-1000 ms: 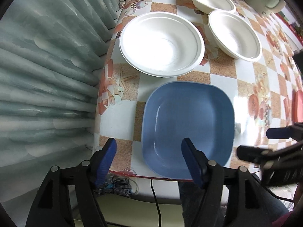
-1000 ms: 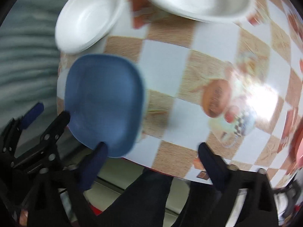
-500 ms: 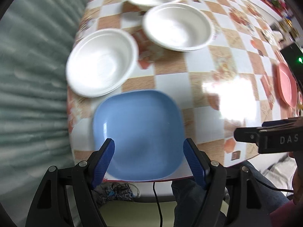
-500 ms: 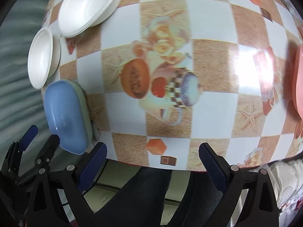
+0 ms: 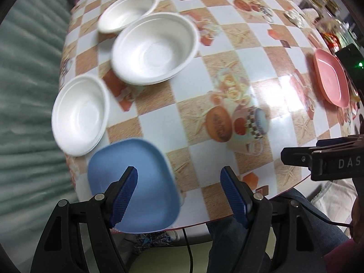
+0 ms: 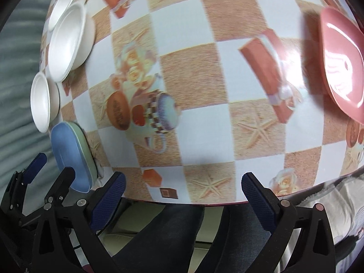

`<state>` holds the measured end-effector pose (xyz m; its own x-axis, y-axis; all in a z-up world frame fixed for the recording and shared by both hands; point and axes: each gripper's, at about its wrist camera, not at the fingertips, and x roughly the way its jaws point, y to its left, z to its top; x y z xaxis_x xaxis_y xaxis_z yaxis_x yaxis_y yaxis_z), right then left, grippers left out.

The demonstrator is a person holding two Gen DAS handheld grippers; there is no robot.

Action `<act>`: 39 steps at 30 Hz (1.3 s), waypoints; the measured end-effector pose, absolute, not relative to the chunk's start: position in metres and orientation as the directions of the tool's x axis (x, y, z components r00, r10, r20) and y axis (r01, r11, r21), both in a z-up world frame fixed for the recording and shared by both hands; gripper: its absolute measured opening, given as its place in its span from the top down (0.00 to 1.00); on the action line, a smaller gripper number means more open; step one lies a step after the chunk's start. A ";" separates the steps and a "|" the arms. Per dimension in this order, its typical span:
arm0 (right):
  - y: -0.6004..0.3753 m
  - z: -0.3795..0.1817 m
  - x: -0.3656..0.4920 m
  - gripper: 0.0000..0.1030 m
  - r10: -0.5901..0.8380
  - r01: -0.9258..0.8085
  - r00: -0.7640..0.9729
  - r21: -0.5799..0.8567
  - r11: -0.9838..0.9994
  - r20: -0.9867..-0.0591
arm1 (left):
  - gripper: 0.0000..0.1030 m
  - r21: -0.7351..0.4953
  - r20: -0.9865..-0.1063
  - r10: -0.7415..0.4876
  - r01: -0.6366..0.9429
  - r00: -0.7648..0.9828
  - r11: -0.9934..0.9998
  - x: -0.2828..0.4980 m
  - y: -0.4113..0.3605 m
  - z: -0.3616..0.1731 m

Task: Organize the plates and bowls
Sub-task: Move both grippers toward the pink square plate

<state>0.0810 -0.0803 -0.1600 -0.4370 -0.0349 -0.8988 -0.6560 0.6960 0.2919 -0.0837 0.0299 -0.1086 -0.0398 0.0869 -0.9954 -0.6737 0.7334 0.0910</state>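
A blue square plate (image 5: 145, 182) lies at the table's near left corner, also in the right wrist view (image 6: 70, 154), where a green plate shows under it. Three white bowls (image 5: 154, 47) (image 5: 79, 113) (image 5: 128, 11) sit behind it along the left side. A pink plate (image 5: 331, 77) lies at the far right, also in the right wrist view (image 6: 341, 63). My left gripper (image 5: 179, 188) is open and empty above the front edge, its left finger over the blue plate. My right gripper (image 6: 182, 198) is open and empty at the front edge.
The table (image 5: 227, 72) has a checkered cloth with printed pictures. A grey-green curtain (image 5: 27, 91) hangs along the left. A black device with a green light (image 5: 355, 61) and jars stand at the far right. The person's legs are below the front edge.
Both grippers have swung to the right. The blue plate has slid to the left of both views and the pink plate has come into view. Both stay open.
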 end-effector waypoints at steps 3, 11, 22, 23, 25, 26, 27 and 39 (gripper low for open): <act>-0.093 -0.161 0.090 0.01 -0.025 -0.630 -0.441 0.290 0.721 -0.897 | 0.24 0.096 -0.995 0.084 -0.646 -0.049 0.758 -0.068 0.024 -0.111; -0.133 -0.164 0.128 0.01 0.020 -0.532 -0.442 0.280 0.799 -0.897 | 0.24 0.092 -0.996 0.068 -0.573 -0.063 0.814 -0.023 0.004 -0.118; -0.198 -0.161 0.193 0.01 0.048 -0.440 -0.383 0.228 0.869 -0.922 | 0.24 0.055 -0.998 0.041 -0.474 -0.040 0.879 0.068 -0.025 -0.123; -0.203 -0.159 0.202 0.01 0.045 -0.440 -0.368 0.217 0.872 -0.929 | 0.24 0.050 -0.999 0.037 -0.470 -0.038 0.881 0.078 -0.027 -0.124; -0.212 -0.157 0.217 0.01 0.040 -0.439 -0.339 0.196 0.877 -0.940 | 0.24 0.044 -0.999 0.032 -0.468 -0.035 0.883 0.091 -0.029 -0.125; -0.217 -0.155 0.227 0.01 0.036 -0.436 -0.318 0.180 0.882 -0.947 | 0.24 0.041 -0.999 0.030 -0.469 -0.032 0.882 0.099 -0.030 -0.126; -0.222 -0.154 0.236 0.01 0.033 -0.434 -0.302 0.169 0.885 -0.953 | 0.24 0.040 -0.999 0.030 -0.470 -0.029 0.882 0.108 -0.030 -0.126; -0.234 -0.160 0.308 0.01 -0.029 -0.480 -0.152 0.048 0.876 -0.988 | 0.24 0.045 -0.999 0.048 -0.504 -0.007 0.863 0.193 -0.026 -0.142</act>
